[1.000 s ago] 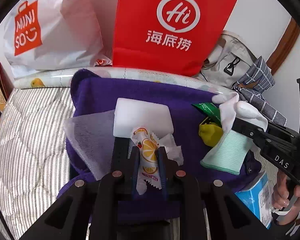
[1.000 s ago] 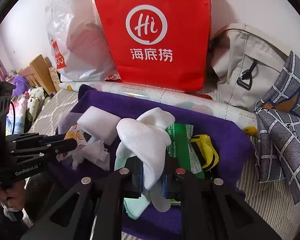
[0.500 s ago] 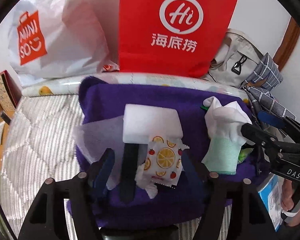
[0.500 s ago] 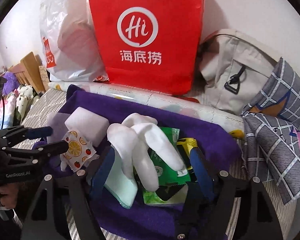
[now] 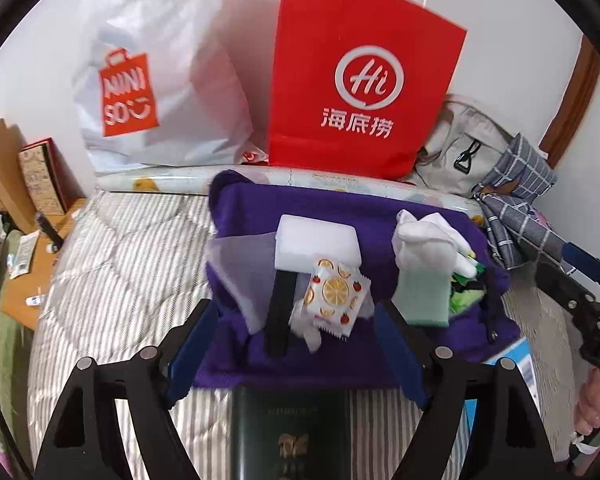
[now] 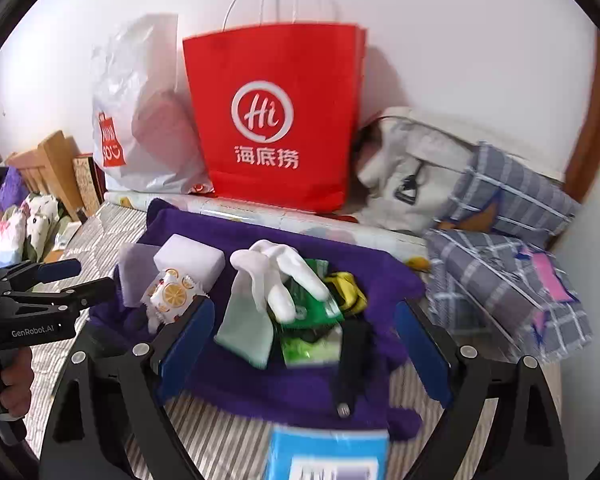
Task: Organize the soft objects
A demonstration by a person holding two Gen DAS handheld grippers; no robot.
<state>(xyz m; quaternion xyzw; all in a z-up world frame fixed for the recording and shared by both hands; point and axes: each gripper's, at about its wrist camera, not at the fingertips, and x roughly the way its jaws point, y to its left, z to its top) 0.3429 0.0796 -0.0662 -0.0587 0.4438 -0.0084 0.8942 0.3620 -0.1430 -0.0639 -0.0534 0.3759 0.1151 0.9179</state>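
A purple towel lies on the striped bed. On it lie a white sponge block, an orange-print wipe packet, a white sock on a mint cloth, green packets and a yellow item. My left gripper is open and empty, just in front of the towel. My right gripper is open and empty, above the towel's near edge.
A red paper bag and a white MINISO bag stand behind the towel against the wall. A grey backpack and plaid cloth lie at right. A dark booklet and a blue box lie near me.
Both grippers opened and pulled back. The left let go of the wipe packet; the right let go of the white sock. Both items now lie on the towel.
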